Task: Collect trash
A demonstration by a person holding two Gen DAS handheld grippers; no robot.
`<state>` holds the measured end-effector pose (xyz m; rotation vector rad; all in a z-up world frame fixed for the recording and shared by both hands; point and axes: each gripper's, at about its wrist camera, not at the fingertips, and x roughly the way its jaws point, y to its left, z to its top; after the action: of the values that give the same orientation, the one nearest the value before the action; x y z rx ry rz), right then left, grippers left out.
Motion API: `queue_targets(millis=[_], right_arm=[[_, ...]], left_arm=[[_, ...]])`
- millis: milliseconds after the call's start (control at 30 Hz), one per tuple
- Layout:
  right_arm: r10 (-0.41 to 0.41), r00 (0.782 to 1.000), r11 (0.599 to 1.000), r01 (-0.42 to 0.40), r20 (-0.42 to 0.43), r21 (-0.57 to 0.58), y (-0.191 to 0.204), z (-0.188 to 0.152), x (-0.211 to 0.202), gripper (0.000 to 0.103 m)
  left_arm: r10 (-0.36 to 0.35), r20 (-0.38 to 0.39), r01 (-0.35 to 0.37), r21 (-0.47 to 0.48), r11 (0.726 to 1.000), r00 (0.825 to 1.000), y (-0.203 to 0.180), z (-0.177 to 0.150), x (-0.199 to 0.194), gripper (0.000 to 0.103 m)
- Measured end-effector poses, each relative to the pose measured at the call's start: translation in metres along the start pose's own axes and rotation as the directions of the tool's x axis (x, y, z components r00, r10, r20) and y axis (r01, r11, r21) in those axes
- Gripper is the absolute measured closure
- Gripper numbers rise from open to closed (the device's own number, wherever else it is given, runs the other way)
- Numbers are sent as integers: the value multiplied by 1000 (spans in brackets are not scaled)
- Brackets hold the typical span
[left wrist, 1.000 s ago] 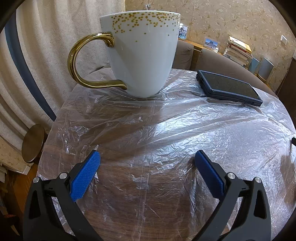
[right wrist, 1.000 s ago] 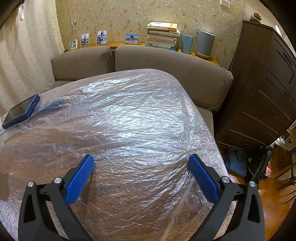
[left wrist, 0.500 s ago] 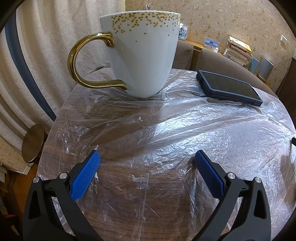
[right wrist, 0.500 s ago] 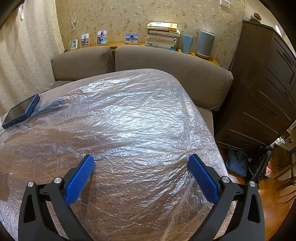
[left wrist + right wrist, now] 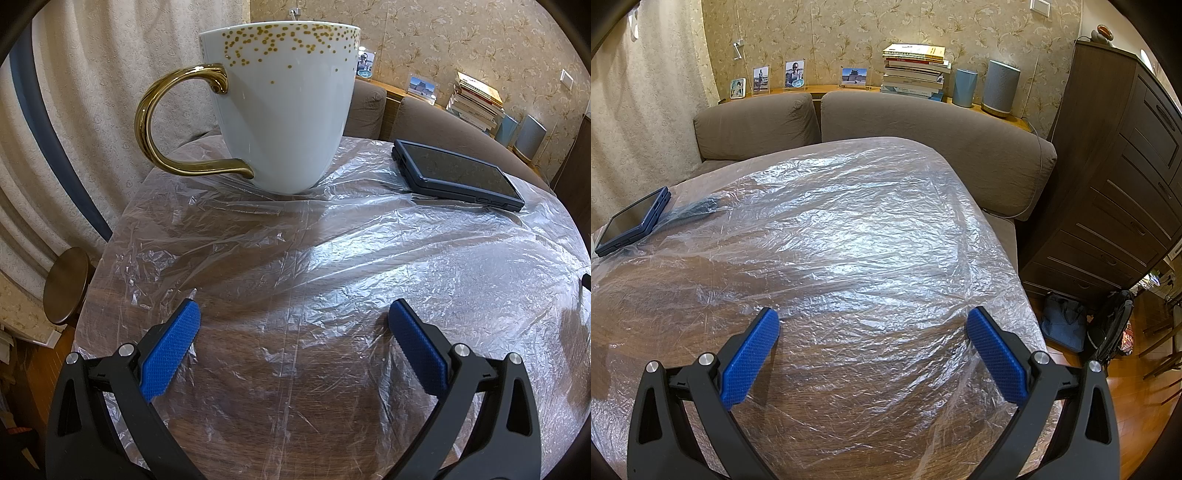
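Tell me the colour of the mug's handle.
Shiny gold; the handle of the white mug shows best in the left wrist view.

Both views bright, sharp, no motion blur. Soft daylight, apparently from curtain (image 5: 74, 110) side at 9 o'clock. Strong white glare on plastic sheet (image 5: 857, 229), centre toward 12 o'clock. Soft shadow under mug (image 5: 284, 110). Heavy fisheye bending, black vignette at corners.

The round brown wooden stool (image 5: 66, 286) is sitting partly hidden behind the table's edge. The white gold-dotted mug (image 5: 284, 107) is blocking the grey sofa behind it. The small framed photos (image 5: 794, 74) are showing too small to read, and the dark-blue cased tablet (image 5: 631, 223) is running off the picture's left edge.
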<state>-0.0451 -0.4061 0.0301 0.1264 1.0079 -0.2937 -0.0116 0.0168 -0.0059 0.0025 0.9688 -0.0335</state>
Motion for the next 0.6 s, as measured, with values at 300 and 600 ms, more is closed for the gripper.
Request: queue_targets(millis=[300, 600], right_arm=[[0, 1000, 1000, 0, 0, 0, 0, 0, 0, 4], [0, 1000, 1000, 0, 0, 0, 0, 1, -1, 4]], left_arm=[[0, 0, 0, 0, 1000, 1000, 0, 0, 0, 1], [0, 0, 0, 0, 1000, 1000, 0, 0, 0, 1]])
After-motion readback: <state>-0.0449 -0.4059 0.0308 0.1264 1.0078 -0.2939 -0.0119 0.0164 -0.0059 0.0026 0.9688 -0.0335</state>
